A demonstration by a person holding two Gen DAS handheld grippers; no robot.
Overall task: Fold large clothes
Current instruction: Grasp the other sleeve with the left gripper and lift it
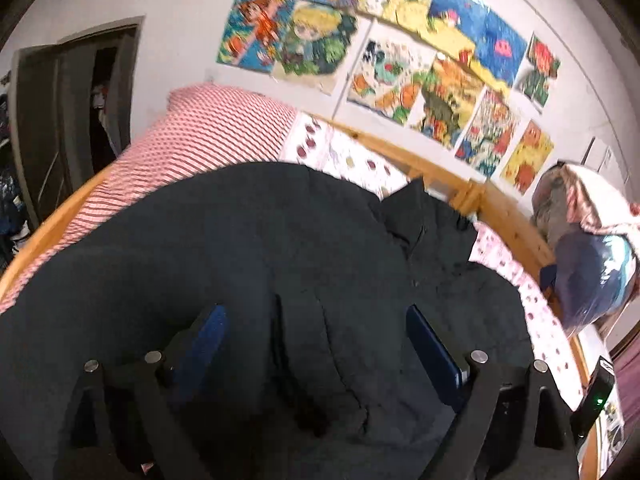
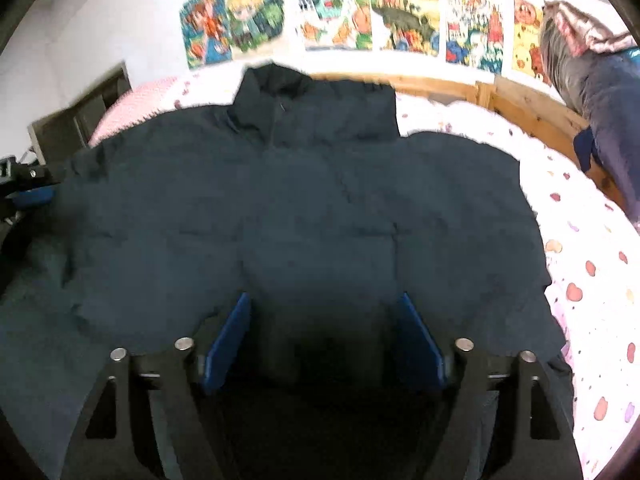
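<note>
While a dark door (image 1: 68, 120) stands ajar at the far left of the room, a red-striped blanket (image 1: 192, 136) lies bunched at that end of the bed, just beyond the black jacket (image 2: 304, 200). That jacket is spread flat across the heart-print sheet (image 2: 592, 280), its collar (image 2: 272, 92) toward the wall and its body covering most of the mattress. Over its left part hangs the left gripper (image 1: 312, 332), blue pads spread wide with only cloth beneath. Over the lower middle hangs the right gripper (image 2: 324, 320), likewise spread and pinching nothing. Behind the collar runs a wooden bed rail (image 2: 520, 100), and above it a row of bright cartoon posters (image 2: 400, 16) covers the white wall. At the far right a pile of bagged bedding (image 2: 600, 80) sits against the rail, well apart from the jacket.
</note>
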